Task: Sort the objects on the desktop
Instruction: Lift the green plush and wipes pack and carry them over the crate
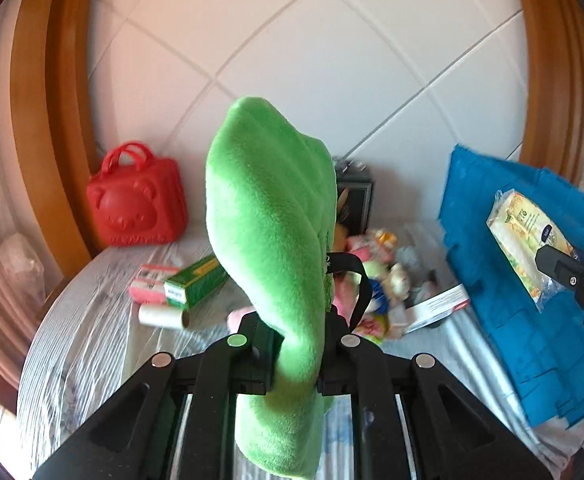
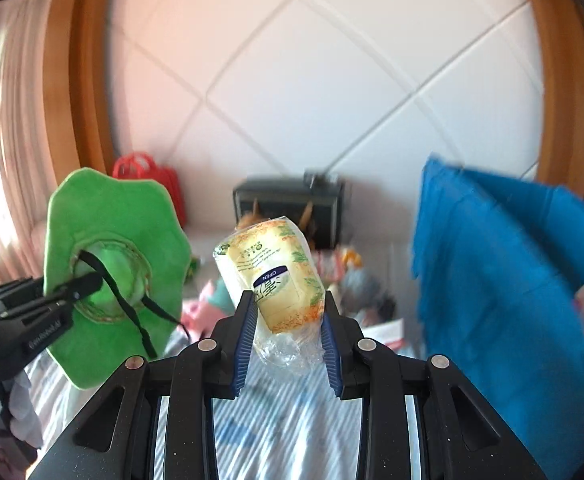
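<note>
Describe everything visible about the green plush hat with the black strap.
The green plush hat with a wavy brim looks like soft fleece. The right wrist view shows its underside: a round crown opening crossed by a thin black strap. It is held in the air above the table's clutter, tilted, with its brim pinched in the left hand-held gripper. Nothing else touches it.

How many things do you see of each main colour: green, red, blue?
Green: 2, the hat and the box
Red: 1, the bag
Blue: 1, the cloth
Total: 4
</note>
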Motion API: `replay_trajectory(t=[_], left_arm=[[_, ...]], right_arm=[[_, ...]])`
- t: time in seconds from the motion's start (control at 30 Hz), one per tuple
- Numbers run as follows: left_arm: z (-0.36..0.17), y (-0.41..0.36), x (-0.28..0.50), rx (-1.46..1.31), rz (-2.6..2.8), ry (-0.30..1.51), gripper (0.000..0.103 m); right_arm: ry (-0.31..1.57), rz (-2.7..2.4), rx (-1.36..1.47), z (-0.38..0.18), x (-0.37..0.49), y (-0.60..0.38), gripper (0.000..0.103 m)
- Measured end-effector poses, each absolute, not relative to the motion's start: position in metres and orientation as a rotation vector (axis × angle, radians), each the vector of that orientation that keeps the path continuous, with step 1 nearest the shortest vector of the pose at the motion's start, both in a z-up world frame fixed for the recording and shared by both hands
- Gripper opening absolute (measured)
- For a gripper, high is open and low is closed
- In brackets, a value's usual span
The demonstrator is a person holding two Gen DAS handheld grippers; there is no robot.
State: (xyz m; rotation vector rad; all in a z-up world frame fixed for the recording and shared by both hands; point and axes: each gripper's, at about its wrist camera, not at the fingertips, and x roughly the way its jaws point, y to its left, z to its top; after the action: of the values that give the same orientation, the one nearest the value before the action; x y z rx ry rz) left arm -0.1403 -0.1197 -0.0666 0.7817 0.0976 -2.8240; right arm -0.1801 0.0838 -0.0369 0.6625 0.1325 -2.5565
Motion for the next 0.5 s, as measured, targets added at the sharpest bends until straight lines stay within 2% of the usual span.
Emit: replay_trajectory(t=[0.3,0.5], left_arm=[[0.004,-0.008,-0.13,0.52,-3.035,0.064,0.014],[0.039,0.086,-0.13,0.394,-3.182,0.037,0.014]], right_arm=[[0.06,-2.761,0.405,0.027,-0.138,0.188,0.03],[0.031,-2.927,0.314,0.049,-0.127,0.274,0.03]])
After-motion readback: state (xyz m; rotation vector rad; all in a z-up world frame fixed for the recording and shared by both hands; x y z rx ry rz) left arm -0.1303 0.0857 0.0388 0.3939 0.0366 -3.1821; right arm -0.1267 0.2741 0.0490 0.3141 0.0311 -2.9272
